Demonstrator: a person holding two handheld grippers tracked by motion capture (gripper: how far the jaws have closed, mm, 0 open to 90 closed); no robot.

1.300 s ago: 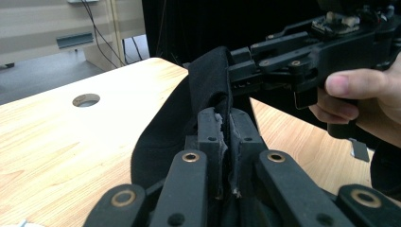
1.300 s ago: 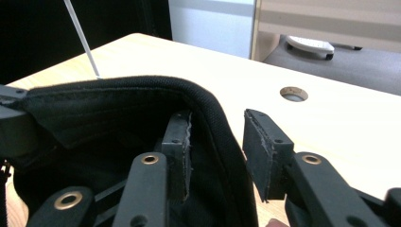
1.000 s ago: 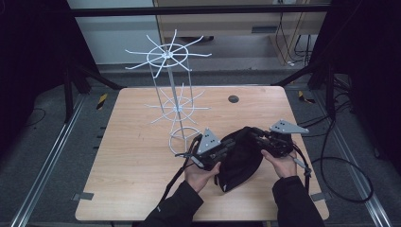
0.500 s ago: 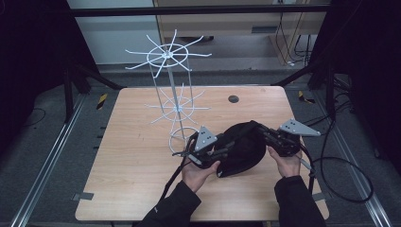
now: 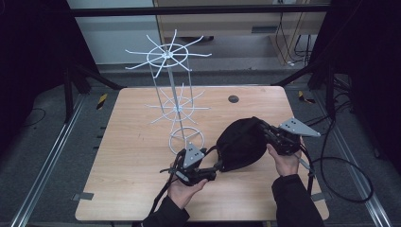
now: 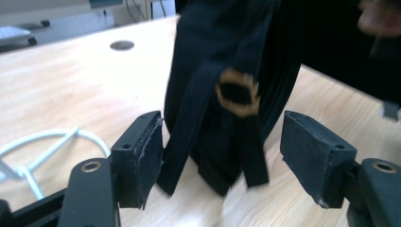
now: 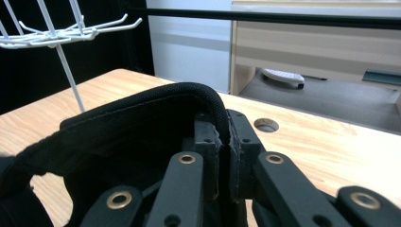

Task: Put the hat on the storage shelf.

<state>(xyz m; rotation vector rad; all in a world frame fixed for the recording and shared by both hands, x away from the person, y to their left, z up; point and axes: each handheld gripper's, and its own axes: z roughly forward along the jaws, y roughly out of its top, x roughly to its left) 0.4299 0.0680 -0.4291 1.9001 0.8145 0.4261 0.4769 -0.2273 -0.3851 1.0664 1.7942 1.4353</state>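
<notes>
While the right gripper point(image 5: 273, 135) pinches the rim of the black cap point(image 5: 241, 144) near the tabletop's right edge, the left gripper point(image 6: 222, 156), jaws spread around its strap point(image 6: 246, 142), should probably close squarely on it.

Looking like a lab / recording setup, not a home. A bare wooden table point(image 5: 127, 142) w/ a cable hole point(image 5: 233, 99) is sitting at frame centre inside a black metal frame point(image 5: 198, 9), dark curtains hanging at both sides. Metal floor rails point(image 5: 47, 156) are running along lower left & lower right; hazard tape is showing on the grey floor at mid-left. Cables point(image 5: 340, 184) are trailing off at right, more dangling near a beige cabinet point(image 5: 227, 23) at top centre.
</notes>
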